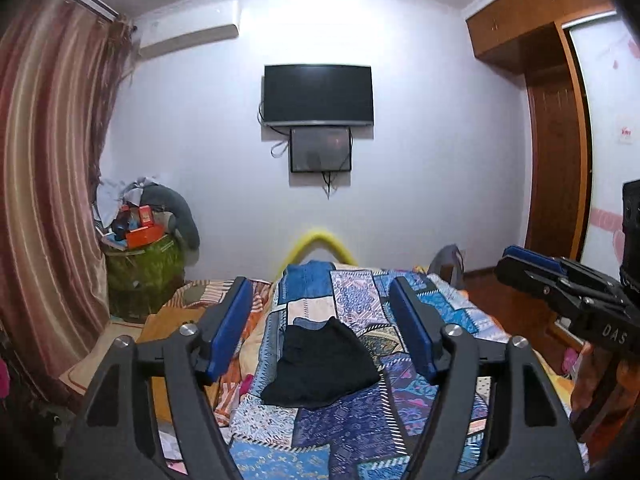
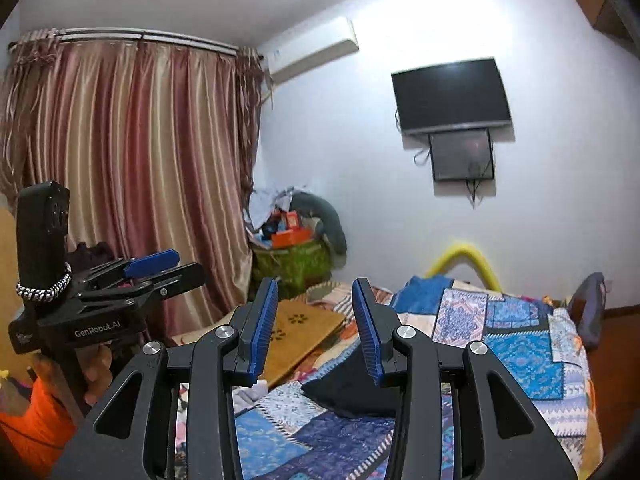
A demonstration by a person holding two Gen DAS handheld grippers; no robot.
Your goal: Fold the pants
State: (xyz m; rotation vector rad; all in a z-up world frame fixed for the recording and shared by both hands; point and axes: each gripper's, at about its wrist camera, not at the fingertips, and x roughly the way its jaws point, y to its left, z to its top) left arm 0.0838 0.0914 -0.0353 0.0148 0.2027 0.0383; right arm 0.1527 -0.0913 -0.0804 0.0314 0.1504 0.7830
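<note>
The left claw point(image 1: 322, 328), black-framed with blue pads, hung released and empty above the bed; the right claw point(image 2: 316, 330) did likewise. Between and beyond them, the black fabric pants point(image 1: 320, 364) lay bunched on the blue patchwork quilt point(image 1: 348, 424).

Two grippers are up over the bed: the left gripper point(image 1: 324, 320) and the right gripper point(image 2: 316, 320), each with two blue-padded fingers, four fingers in all. One pair of black pants point(image 1: 320, 364) lies on one patchwork quilt point(image 1: 360, 432). On the far wall hang two dark screens, one television point(image 1: 318, 94) and one smaller screen point(image 1: 321, 150) below it, plus one air conditioner point(image 1: 188, 40). One striped curtain point(image 2: 132, 168), one green basket point(image 1: 146, 272), one wooden wardrobe point(image 1: 552, 152).
</note>
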